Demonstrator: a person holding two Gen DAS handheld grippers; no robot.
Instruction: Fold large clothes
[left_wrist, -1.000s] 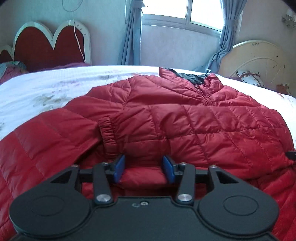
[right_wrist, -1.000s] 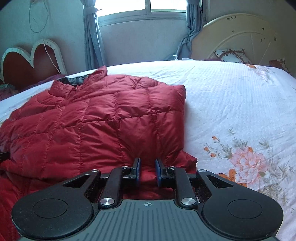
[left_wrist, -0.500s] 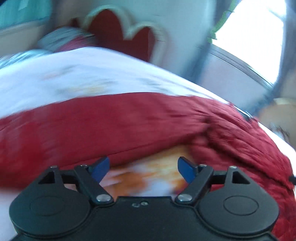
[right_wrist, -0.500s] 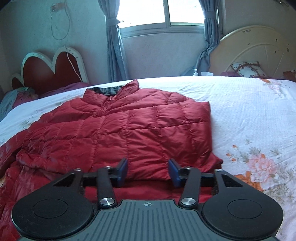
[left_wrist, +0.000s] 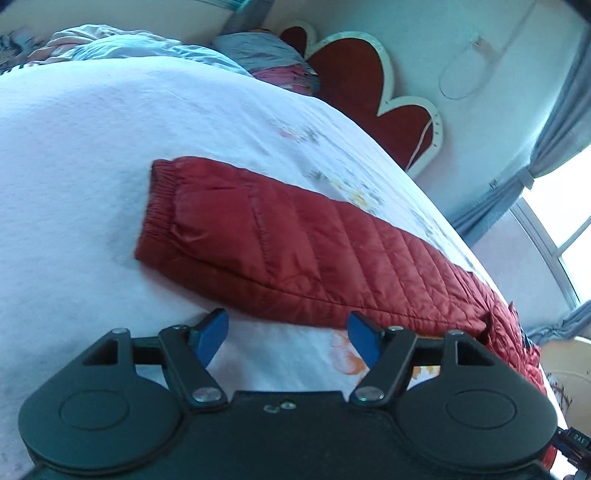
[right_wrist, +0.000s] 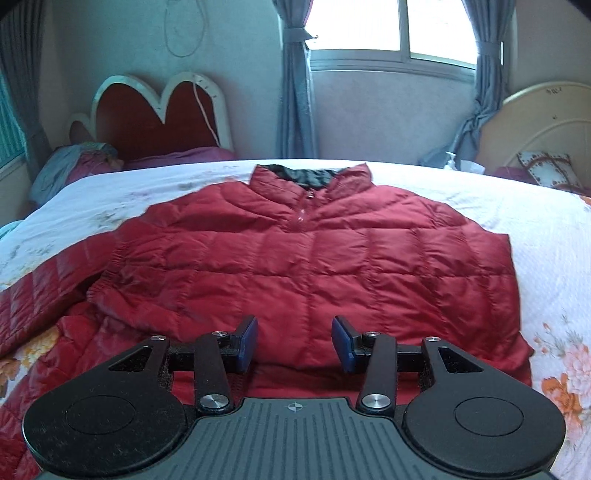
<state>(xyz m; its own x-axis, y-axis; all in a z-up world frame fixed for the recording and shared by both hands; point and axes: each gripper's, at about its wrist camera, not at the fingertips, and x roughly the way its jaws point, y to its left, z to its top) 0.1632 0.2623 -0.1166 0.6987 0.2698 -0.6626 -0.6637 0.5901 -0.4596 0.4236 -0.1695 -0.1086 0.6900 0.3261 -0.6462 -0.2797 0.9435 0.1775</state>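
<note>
A red quilted puffer jacket (right_wrist: 314, 266) lies front up on the bed, collar toward the window. One sleeve is folded across its chest. The other sleeve (left_wrist: 295, 243) lies stretched out flat on the sheet, its elastic cuff (left_wrist: 159, 210) at the far end. My left gripper (left_wrist: 288, 332) is open and empty, just short of that sleeve's near edge. My right gripper (right_wrist: 293, 343) is open and empty, over the jacket's lower hem.
The bed (right_wrist: 554, 266) has a white sheet with a flower print. A red heart-shaped headboard (right_wrist: 159, 107) and piled bedding (right_wrist: 74, 166) stand at the back left. A cream round headboard (right_wrist: 546, 125) and a window with grey curtains (right_wrist: 295, 81) are behind.
Both grippers have opened and let go of the jacket. The left one has swung left to face the outstretched sleeve. The right one has drawn back and centred on the jacket.
</note>
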